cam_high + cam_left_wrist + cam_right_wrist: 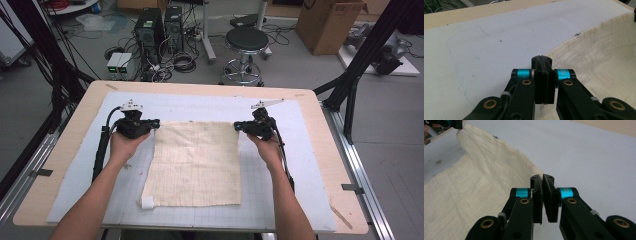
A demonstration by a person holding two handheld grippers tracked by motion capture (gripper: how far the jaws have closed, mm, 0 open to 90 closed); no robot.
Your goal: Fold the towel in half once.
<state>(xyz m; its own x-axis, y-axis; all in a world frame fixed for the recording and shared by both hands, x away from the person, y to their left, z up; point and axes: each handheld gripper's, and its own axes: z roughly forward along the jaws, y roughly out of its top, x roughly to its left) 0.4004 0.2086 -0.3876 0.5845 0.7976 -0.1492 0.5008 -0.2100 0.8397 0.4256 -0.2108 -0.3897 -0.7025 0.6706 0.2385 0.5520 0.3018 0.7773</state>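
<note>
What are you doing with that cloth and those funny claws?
A person holds a claw in each hand at the two far corners of a cream cloth on a white mat. The left claw has its jaws pressed together at the cloth's far left corner, and the right claw is nearly shut at the far right corner. The far edge is lifted a little; the rest lies flat.

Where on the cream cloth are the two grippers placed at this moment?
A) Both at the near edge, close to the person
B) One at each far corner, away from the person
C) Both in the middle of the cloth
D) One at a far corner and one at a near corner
B: in the high view the left gripper sits at the far left corner of the cloth and the right gripper at its far right corner.
</note>
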